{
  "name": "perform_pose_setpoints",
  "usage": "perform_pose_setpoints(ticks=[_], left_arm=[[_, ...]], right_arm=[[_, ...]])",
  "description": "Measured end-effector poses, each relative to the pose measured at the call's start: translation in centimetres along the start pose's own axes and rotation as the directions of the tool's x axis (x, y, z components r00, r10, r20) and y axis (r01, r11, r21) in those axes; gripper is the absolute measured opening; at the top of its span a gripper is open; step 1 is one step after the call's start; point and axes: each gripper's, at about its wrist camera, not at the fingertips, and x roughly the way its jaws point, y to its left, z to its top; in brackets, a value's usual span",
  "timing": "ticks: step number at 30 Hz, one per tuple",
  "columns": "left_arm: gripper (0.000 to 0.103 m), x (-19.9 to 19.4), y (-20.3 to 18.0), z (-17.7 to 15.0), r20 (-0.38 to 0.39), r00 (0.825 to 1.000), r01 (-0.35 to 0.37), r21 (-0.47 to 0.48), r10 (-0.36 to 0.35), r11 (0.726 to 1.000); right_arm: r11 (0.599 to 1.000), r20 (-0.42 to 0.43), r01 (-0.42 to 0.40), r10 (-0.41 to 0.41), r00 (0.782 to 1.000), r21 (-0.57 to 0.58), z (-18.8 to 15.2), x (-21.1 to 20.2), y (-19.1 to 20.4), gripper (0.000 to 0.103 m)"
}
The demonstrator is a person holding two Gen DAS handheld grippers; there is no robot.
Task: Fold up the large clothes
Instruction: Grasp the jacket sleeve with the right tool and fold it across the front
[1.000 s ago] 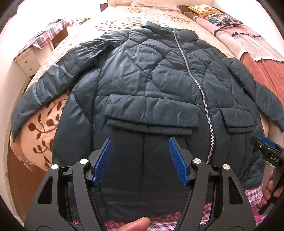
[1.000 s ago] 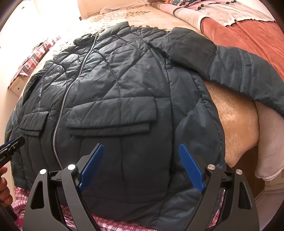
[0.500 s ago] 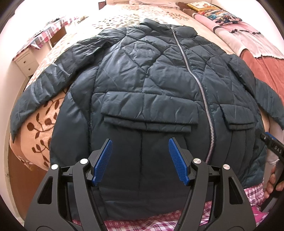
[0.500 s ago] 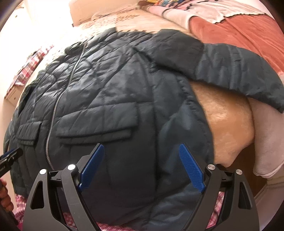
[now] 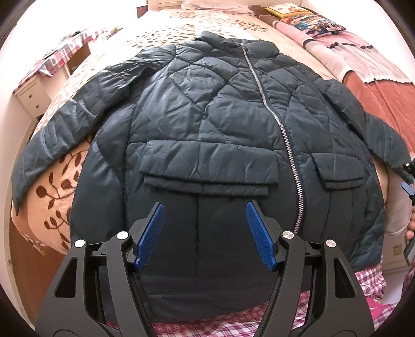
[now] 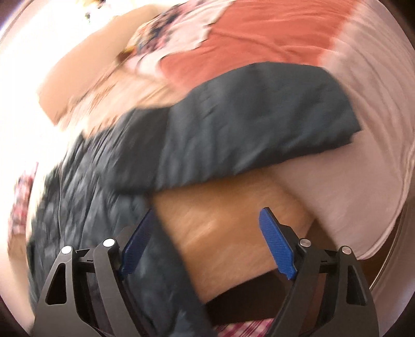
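Observation:
A dark teal quilted jacket (image 5: 207, 124) lies face up on the bed, zipped, both sleeves spread out, hem hanging over the near edge. My left gripper (image 5: 203, 223) is open and empty, hovering over the hem below the left pocket flap. My right gripper (image 6: 207, 233) is open and empty, at the jacket's right side; its view is blurred. The right sleeve (image 6: 246, 124) lies across the bed ahead of it. The right gripper's tip also shows at the far right of the left wrist view (image 5: 408, 181).
The bed has a tan leaf-patterned blanket (image 5: 52, 186) and a pink and rust quilt (image 5: 376, 77). A white nightstand (image 5: 31, 93) and a checked-cloth table (image 5: 67, 51) stand at left. Pillows (image 5: 306, 15) lie at the head. Pink checked fabric (image 5: 259, 318) shows below the hem.
The right gripper has swung quickly to the right, from over the jacket front to its right edge and sleeve. The left gripper has drawn back and risen slightly.

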Motion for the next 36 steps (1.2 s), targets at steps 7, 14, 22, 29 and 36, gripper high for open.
perform_pose_setpoints(ticks=[7, 14, 22, 29, 36], left_arm=[[0.066, -0.1, -0.2, 0.3, 0.003, 1.000, -0.011, 0.019, 0.011, 1.000], [0.066, -0.1, -0.6, 0.5, 0.007, 1.000, -0.011, 0.034, 0.011, 0.999], [0.066, 0.0, -0.6, 0.6, 0.013, 1.000, 0.022, 0.036, -0.023, 0.999], [0.066, -0.1, 0.7, 0.6, 0.037, 0.997, 0.065, -0.003, -0.065, 0.998], [0.066, -0.9, 2.8, 0.4, 0.078, 0.993, 0.088, -0.049, -0.084, 0.995]], right_arm=[[0.978, -0.009, -0.029, 0.032, 0.999, 0.205, 3.0, 1.6, -4.9, 0.067], [0.936, -0.002, -0.053, 0.057, 0.998, 0.349, 4.8, 3.4, -7.5, 0.055], [0.973, 0.100, 0.017, -0.041, 0.994, 0.230, 5.4, 1.0, -4.9, 0.012], [0.988, 0.286, 0.049, -0.005, 0.958, -0.148, 8.4, -3.2, 5.2, 0.011], [0.856, 0.296, -0.074, 0.256, 0.920, -0.511, 7.3, -4.8, 21.3, 0.011]])
